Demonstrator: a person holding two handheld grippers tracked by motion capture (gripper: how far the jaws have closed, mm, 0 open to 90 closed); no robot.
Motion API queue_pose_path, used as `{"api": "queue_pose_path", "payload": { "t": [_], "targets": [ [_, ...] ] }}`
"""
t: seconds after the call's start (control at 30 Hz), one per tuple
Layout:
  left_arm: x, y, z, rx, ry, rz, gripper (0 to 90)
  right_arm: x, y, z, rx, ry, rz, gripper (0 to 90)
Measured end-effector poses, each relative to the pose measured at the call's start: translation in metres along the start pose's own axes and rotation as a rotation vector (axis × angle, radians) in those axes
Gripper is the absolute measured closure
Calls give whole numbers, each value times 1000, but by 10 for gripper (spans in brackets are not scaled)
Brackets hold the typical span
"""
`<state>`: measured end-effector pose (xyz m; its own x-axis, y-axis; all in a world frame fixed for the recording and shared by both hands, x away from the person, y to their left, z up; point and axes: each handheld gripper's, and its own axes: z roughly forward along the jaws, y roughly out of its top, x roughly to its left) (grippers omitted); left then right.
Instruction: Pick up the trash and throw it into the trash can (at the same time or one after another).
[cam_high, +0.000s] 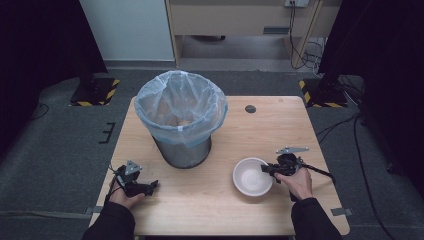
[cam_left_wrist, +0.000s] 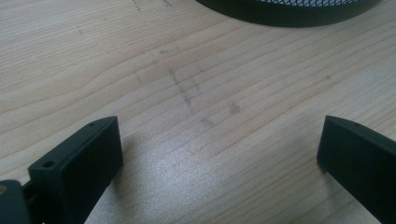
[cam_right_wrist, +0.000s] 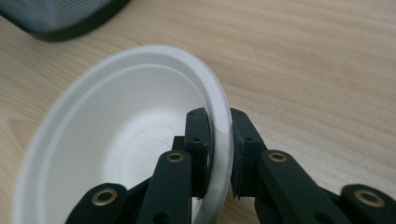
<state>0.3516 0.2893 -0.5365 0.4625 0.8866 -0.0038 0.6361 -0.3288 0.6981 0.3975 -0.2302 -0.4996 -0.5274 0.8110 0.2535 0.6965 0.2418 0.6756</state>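
White and shallow, the bowl (cam_high: 252, 175) sat on the table (cam_high: 220, 210) at the near right, its rim pinched by the right gripper (cam_high: 270, 169). In the right gripper view the two jaws had closed on the rim (cam_right_wrist: 223, 140), one pad inside the bowl (cam_right_wrist: 116, 140) and one outside, so the wall was clamped between them. The right hand (cam_high: 296, 182) lay just right of the bowl, reaching leftward into it. The bin (cam_high: 181, 117), lined with a pale bag, stood to the far left of the bowl, near but apart from it, its mouth well above the bowl's rim. Any carry to the bin would therefore probably run left, away from the person and upward, and the right hand was plainly the nearer one for it. The left gripper (cam_high: 150, 187) rested at the near left, just ahead of the left hand (cam_high: 125, 196); its jaws stood wide apart over bare wood (cam_left_wrist: 205, 93), holding nothing, with the bin's dark base (cam_left_wrist: 289, 11) just beyond.
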Motion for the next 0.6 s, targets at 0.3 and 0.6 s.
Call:
{"api": "queue_pose_path", "payload": {
  "t": [0.3,0.6],
  "targets": [
    [0,0,0,1,0,0,0,21,29,-35,-168,57,-22,830],
    [0,0,0,1,0,0,0,46,69,-86,-430,116,-50,830]
  ]
}}
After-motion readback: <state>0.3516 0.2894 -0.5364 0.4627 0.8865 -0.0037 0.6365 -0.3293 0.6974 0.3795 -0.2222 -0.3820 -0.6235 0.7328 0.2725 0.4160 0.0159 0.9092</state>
